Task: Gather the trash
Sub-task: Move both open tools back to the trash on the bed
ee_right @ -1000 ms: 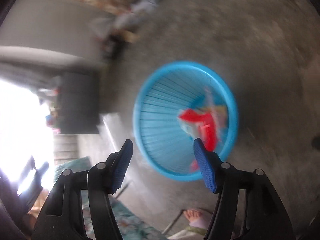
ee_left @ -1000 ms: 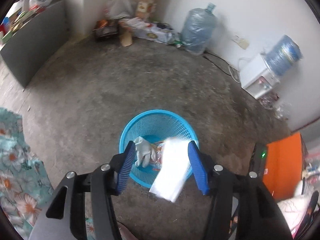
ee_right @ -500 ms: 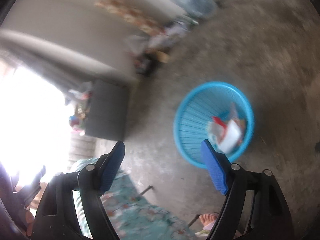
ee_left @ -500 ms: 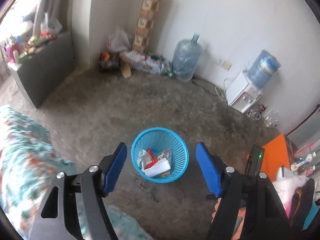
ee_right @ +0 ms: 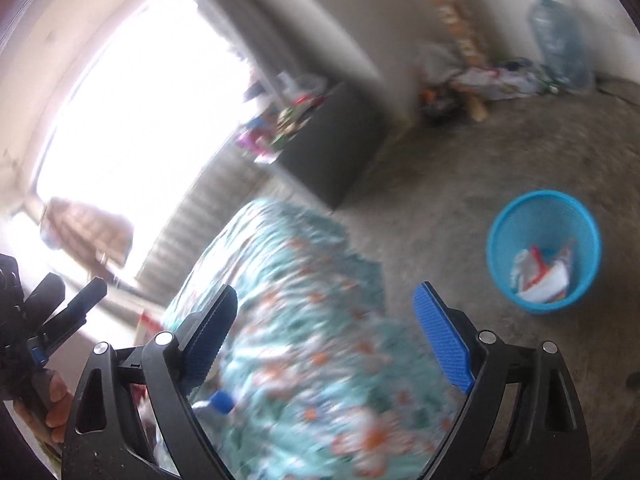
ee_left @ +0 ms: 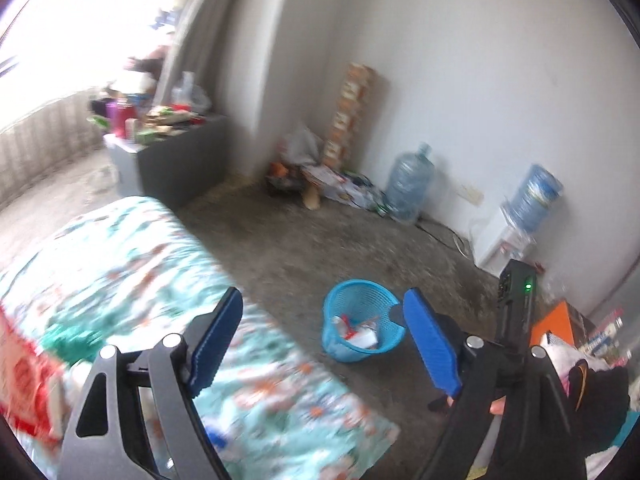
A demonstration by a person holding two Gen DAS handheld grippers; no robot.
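Floral-covered bed point(ee_left: 132, 264) filling the near foreground, grey floor point(ee_left: 320, 248) beyond. Blue basket point(ee_left: 362, 320) on that floor, already holding wrappers, right of both claws. Left claw point(ee_left: 324, 344) and right claw point(ee_right: 324, 344) both opening wide, nothing between the pads. Blue-capped bottle point(ee_right: 218, 406) lying on bed, just below right claw's left finger: likely next pickup, though blurred.

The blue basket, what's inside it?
Inside the blue basket lies a heap of trash: white paper, something red, a pale crumpled piece. Whatever is beneath that heap is covered, so I cannot see it.
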